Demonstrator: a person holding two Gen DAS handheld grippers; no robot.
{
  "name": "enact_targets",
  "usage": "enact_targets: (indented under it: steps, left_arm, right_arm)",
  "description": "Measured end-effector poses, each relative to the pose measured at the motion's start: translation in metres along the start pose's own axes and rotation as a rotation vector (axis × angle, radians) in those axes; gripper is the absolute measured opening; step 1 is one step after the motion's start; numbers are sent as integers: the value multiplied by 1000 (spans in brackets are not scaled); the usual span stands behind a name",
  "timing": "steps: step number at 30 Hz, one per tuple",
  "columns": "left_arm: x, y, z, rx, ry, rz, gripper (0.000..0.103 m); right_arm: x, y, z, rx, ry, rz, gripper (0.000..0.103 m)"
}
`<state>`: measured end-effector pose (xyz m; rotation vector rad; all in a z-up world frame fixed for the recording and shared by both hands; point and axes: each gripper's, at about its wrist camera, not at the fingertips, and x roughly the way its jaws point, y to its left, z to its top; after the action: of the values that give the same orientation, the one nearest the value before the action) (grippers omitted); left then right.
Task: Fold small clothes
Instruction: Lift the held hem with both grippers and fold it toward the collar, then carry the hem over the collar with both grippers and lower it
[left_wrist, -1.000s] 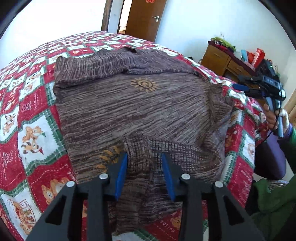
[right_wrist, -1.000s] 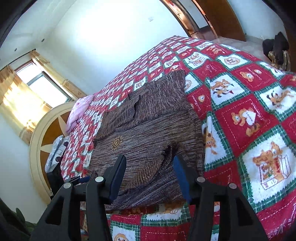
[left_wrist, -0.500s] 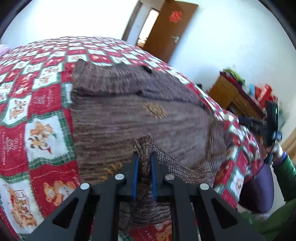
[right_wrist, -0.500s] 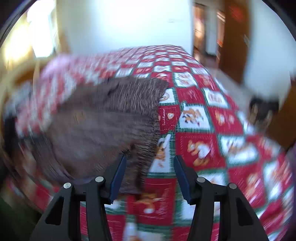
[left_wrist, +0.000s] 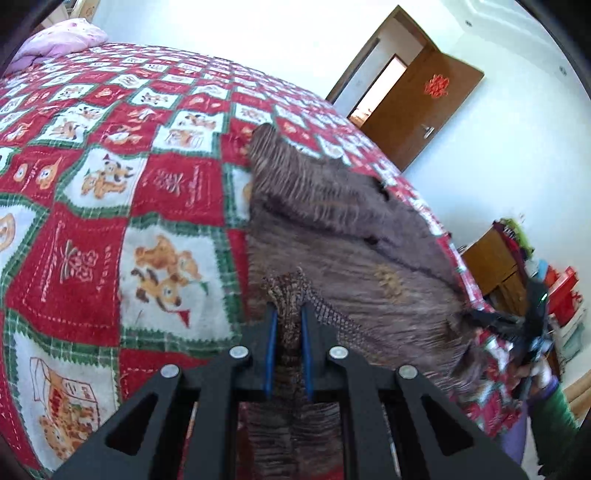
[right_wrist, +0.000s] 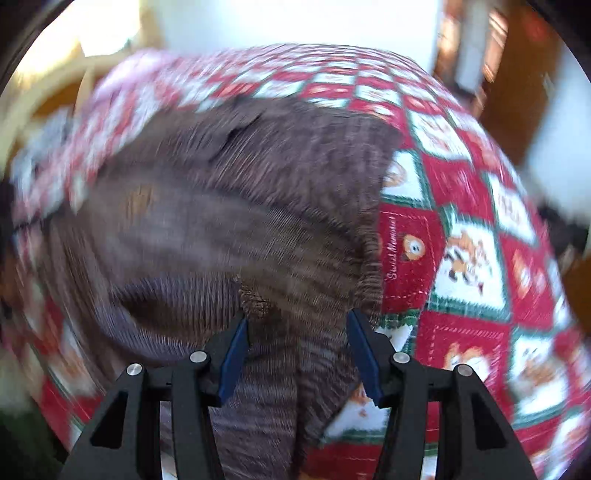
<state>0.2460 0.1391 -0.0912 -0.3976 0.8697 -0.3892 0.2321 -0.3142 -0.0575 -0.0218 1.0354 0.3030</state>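
Across the red patchwork quilt (left_wrist: 110, 229) lay our brown knitted sweater (left_wrist: 351, 229). Our left gripper (left_wrist: 287, 325) had just closed, pinching its hem; our right gripper (right_wrist: 297, 343) gaped half-open over the other edge, needing to clamp next.

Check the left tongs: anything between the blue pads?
Yes. In the left wrist view the left tongs are shut on a bunched fold of the brown sweater, which lies on the red quilt.

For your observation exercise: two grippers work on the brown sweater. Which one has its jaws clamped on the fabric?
The left gripper: its blue pads pinch a bunched fold of the sweater. The right gripper stands open, pads apart over the cloth.
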Motion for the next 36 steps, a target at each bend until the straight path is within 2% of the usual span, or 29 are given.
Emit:
enact_targets:
  steps: [2,7,10,13,14,17,18,20,21,25,30,36]
  left_arm:
    - [2,2,-4,13,11,0,12]
    - [1,5,-9,43,21,-2,12]
    - [2,6,-8,35,21,-1,13]
    - [3,2,-8,53,20,15,13]
    - [3,2,-8,55,22,19,13]
    - [3,0,-8,62,22,32,13]
    - [3,-1,-8,69,22,40,13]
    - [3,-3,-9,86,21,51,13]
    - [2,-4,-10,93,20,55,13]
    - [-2,-9,-10,96,1,43,12]
    - [-18,-15,-4,95,-45,12,12]
    - [-37,-30,4,141,-112,18,12]
  right_arm:
    - [-5,2,-2,19,-15,19,55]
    - [-15,28,-15,-128,7,97,55]
    - [-10,43,-17,-228,31,77,55]
    - [7,47,-11,-290,53,-33,55]
    - [11,46,-8,-289,49,-27,55]
    - [25,47,0,-255,46,61,55]
    - [28,50,0,-264,39,52,55]
    - [26,56,0,-286,29,50,31]
    - [21,57,0,-276,29,68,8]
    - [4,58,-9,-228,5,30,7]
    - [-38,49,-16,-60,-124,16,7]
    - [-87,50,-11,27,-281,-29,7]
